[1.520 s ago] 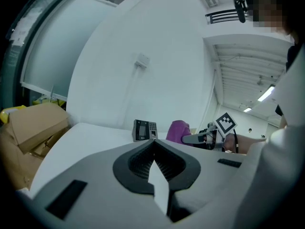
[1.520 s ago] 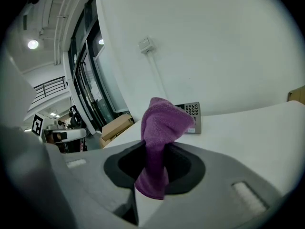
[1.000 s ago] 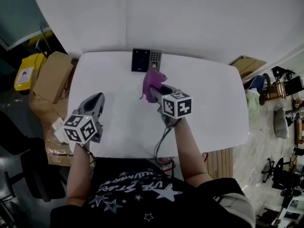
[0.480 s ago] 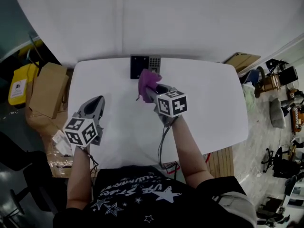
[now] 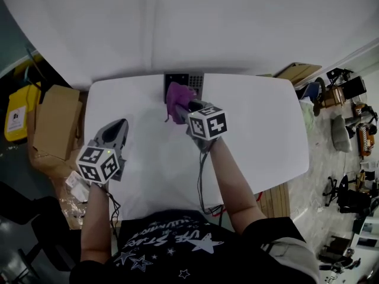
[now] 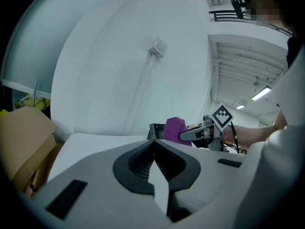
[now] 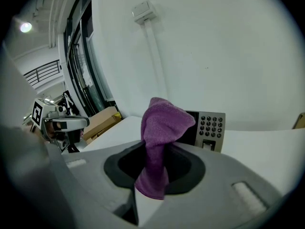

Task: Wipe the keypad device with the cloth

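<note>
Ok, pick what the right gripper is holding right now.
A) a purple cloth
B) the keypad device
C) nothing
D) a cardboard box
A: the right gripper has its jaws closed on the purple cloth, which sticks up in front of the keypad device.

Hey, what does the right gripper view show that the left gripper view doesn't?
Only the right gripper view shows the keypad device's number buttons and the purple cloth pinched by the right claw. Only the left gripper view shows the left claw shut on nothing, and the right claw from outside with the person's forearm. Both show the cloth, the device, the white table and a cardboard box.
</note>
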A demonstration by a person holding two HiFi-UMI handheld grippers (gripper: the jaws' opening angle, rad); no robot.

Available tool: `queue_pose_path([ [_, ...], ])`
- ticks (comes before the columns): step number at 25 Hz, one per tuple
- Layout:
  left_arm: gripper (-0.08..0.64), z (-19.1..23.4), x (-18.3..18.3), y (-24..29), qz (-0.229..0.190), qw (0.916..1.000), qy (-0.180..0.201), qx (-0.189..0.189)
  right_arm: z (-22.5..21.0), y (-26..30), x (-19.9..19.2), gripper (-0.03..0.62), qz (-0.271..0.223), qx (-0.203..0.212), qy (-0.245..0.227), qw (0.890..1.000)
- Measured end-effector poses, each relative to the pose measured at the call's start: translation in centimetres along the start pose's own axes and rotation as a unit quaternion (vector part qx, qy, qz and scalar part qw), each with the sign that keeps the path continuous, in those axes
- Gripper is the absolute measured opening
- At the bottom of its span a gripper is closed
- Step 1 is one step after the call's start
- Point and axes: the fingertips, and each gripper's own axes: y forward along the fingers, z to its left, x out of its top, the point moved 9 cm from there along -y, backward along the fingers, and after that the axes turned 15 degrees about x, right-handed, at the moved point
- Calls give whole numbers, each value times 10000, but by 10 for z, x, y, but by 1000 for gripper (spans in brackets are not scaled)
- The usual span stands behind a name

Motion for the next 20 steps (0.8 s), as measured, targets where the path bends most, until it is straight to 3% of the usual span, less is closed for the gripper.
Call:
queue_pose_path([
  [20, 6, 18, 3, 36, 71, 9999, -88, -123, -34, 51, 15, 95, 573, -261, -155, 9979],
])
